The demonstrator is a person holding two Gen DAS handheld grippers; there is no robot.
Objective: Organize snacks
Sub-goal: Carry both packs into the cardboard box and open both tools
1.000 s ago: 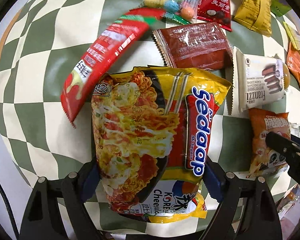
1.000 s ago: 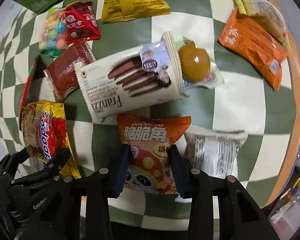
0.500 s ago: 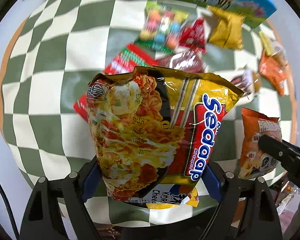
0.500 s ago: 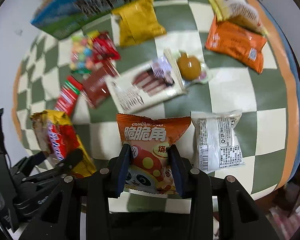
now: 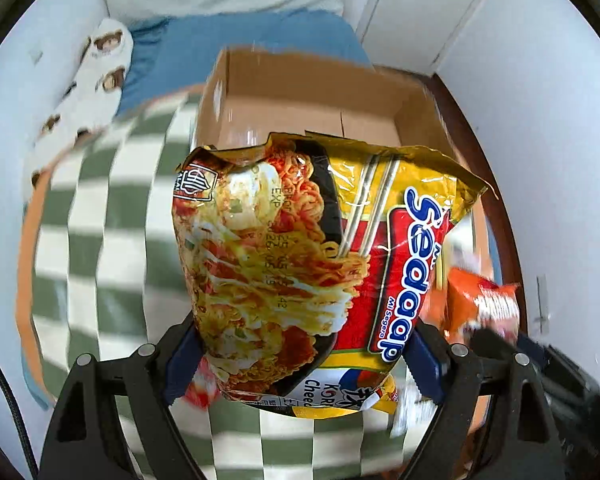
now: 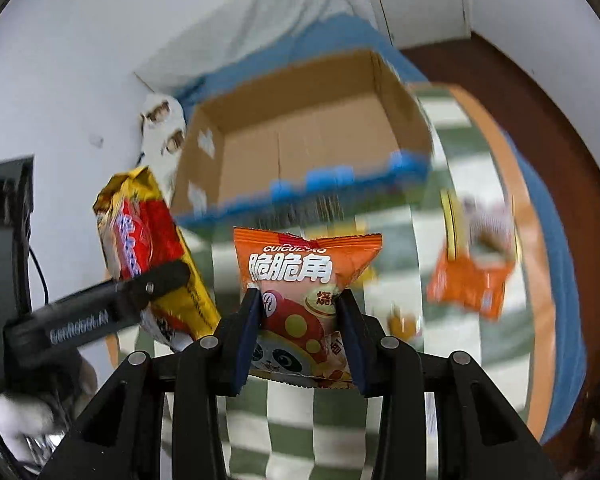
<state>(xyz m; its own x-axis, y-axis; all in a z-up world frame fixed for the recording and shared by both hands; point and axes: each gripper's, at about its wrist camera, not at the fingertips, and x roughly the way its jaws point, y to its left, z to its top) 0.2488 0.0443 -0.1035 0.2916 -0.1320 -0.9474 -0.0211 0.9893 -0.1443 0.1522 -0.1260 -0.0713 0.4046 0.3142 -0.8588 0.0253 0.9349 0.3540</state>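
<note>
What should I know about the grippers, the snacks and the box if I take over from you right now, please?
Left gripper: shut on the yellow Sedaap noodle packet, held in the air.
Right gripper: shut on the orange panda snack bag, also off the table.
Cardboard box: open at the far end of the checkered tablecloth; nothing visible inside it.
Done: both packets picked up.
Left: probably drop both in the box, then fetch the rest, such as the orange packet on the cloth; other snacks there are blurred.

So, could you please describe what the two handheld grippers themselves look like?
Both are matte black frames with silver rivets and dark blue pads on the fingers. The left gripper carries pale lettering along one finger and a thin black cable; the right gripper shows no markings.
</note>
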